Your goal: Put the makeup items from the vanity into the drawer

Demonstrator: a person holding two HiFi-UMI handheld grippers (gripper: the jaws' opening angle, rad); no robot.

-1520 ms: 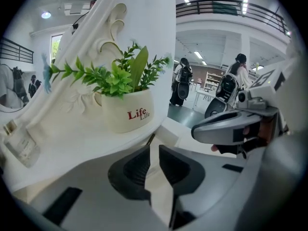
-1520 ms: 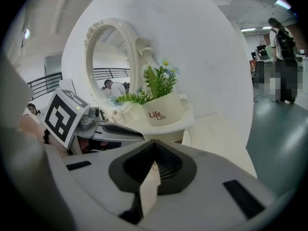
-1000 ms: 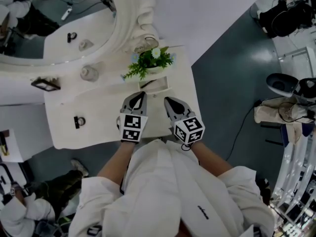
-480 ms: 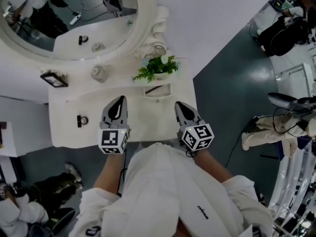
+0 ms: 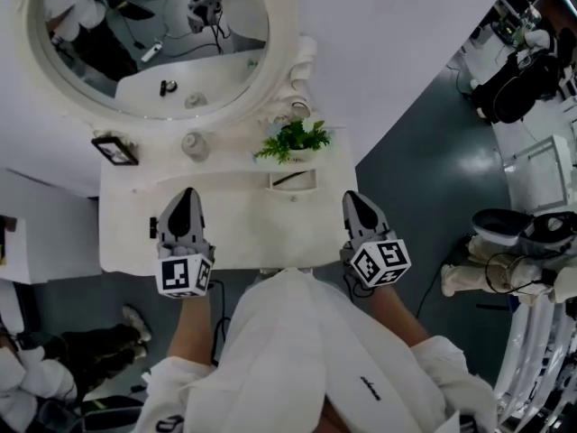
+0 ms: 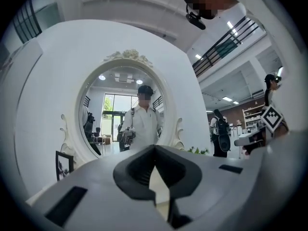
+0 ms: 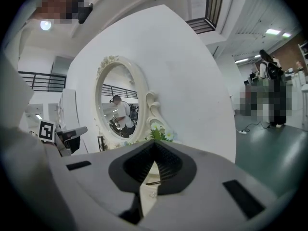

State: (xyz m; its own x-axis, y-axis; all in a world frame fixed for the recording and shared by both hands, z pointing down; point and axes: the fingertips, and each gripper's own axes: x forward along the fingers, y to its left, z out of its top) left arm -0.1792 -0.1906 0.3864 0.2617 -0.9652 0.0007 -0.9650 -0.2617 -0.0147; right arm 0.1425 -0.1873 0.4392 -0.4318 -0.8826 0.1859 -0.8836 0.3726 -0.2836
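Jaws shut, empty: left gripper (image 5: pixel 187 194), right gripper (image 5: pixel 354 198) | plant (image 5: pixel 293 140), jar (image 5: pixel 195 144) beyond on vanity (image 5: pixel 257 233)

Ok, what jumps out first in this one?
The big oval mirror at the back, reflecting the person, catches the eye first. Below it, over the white vanity, the left claw and right claw hover wide apart, both shut and empty. A green plant stands by the mirror's right foot.

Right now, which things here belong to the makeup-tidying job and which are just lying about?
Job, likely: vanity, dark stick, small glass bottle, left gripper and right gripper, jaws shut, empty.
Lying about: plant, picture frame, mirror.
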